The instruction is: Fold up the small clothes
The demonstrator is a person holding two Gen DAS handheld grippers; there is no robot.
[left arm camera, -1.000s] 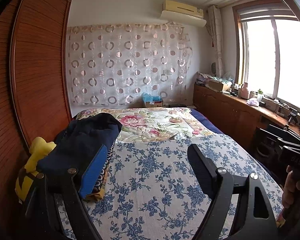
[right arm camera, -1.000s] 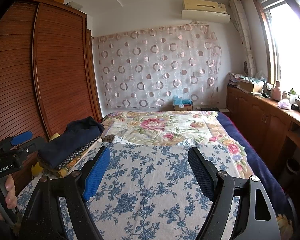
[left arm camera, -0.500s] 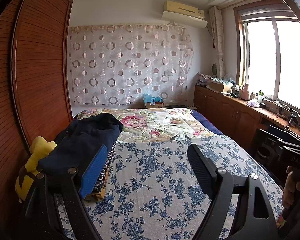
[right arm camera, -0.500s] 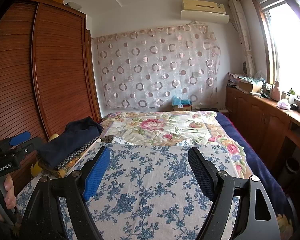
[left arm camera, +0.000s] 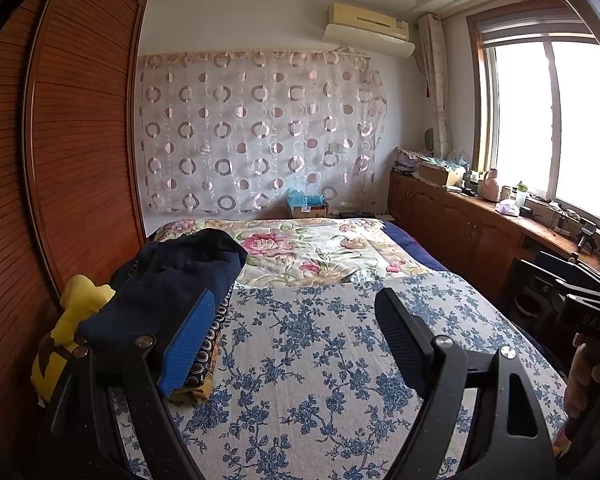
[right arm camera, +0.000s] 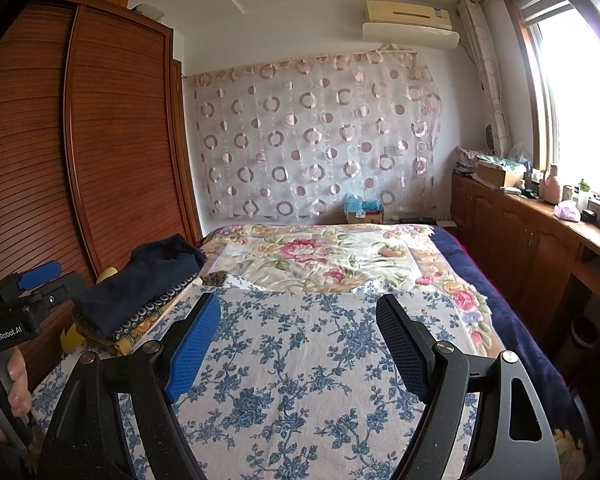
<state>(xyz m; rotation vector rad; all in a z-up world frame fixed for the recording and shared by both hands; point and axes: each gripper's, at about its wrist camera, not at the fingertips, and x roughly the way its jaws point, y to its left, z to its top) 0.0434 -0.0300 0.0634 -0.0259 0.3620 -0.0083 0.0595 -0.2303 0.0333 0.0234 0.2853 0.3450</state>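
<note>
Here | left hand-held gripper [left arm camera: 292,312] | right hand-held gripper [right arm camera: 298,316] | both spread, level over bed [right arm camera: 300,360]

Both wrist views face along the bed [left arm camera: 300,360] toward the curtain [right arm camera: 316,136].

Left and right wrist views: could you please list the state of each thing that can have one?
left tool: open, empty, above the bed.
right tool: open, empty, above the bed.
stack of clothes: folded, piled at the bed's left edge, navy garment on top.
blue floral sheet: spread flat.
wardrobe doors: closed.
cabinet doors: closed.
</note>
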